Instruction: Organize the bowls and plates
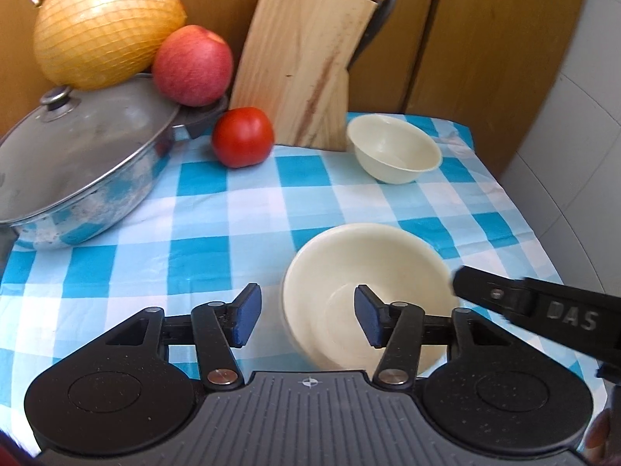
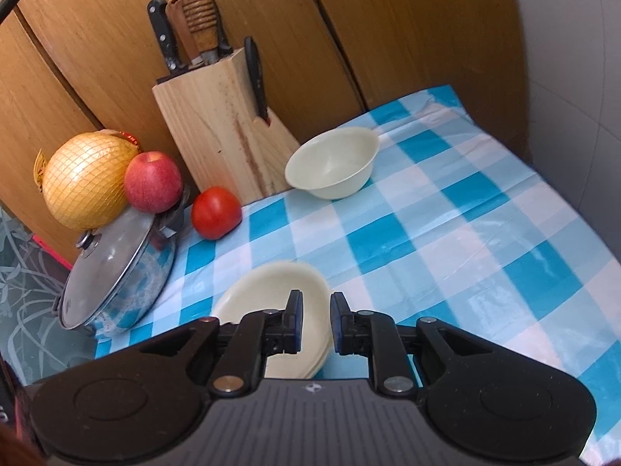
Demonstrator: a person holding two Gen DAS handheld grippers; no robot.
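right gripper (image 2: 313,324) jaws narrowed around rim of tilted plate stack (image 2: 271,299), near tomato (image 2: 216,212); firm contact cannot tell. left gripper (image 1: 306,316) spread, empty, beside stack. bowl (image 2: 333,163) beyond tomato, by knife block (image 2: 217,132). risk: thin rim hold, stack slips or separates.

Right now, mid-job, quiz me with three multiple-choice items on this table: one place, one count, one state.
1. The small cream bowl sits beside:
A. wooden knife block
B. steel lidded pot
C. netted pomelo

2. Cream dishes on the blue-checked tablecloth:
A. one
B. two
C. four

3. The left gripper is:
A. shut on the red tomato
B. open
C. out of view

A: the bowl stands by the block's base.
B: that bowl plus the wide cream dish.
B: a wide gap parts its blue pads.
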